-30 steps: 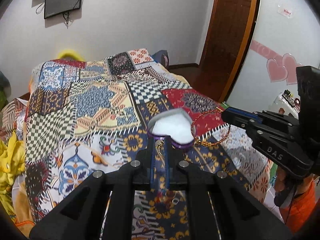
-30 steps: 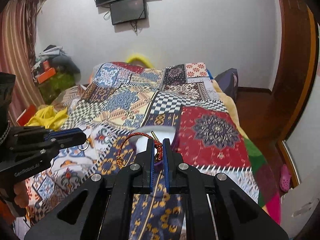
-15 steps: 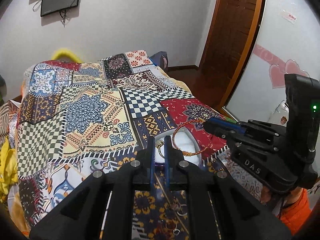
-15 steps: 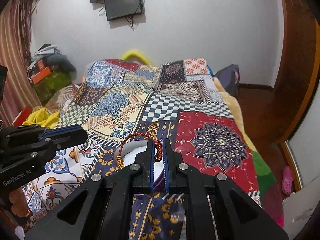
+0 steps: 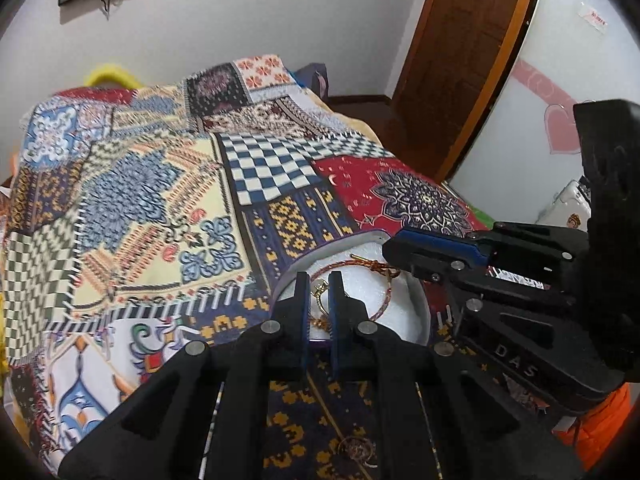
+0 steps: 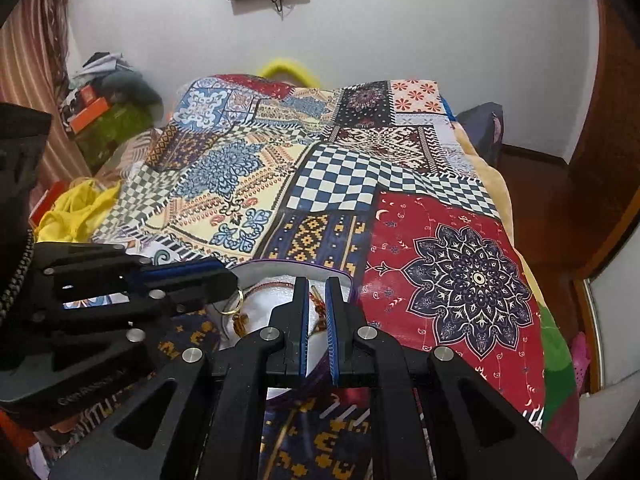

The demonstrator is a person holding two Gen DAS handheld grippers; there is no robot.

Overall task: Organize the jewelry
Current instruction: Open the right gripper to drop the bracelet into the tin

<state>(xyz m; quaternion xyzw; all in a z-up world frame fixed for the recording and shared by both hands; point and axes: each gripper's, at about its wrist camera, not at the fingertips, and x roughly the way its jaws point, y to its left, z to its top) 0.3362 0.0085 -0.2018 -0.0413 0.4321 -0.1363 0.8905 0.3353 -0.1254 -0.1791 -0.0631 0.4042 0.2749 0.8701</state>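
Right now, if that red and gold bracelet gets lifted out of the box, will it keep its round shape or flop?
Probably flop somewhat: the bracelet looks like thin braided cord, lying in an uneven loop in the white-lined box. It seems light, and its dangling ends could snag.

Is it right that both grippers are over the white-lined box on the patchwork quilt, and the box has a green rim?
Not quite: the rim of the box is purple, not green, as the right wrist view shows. The rest holds: the left gripper and right gripper are both over it on the patchwork quilt.
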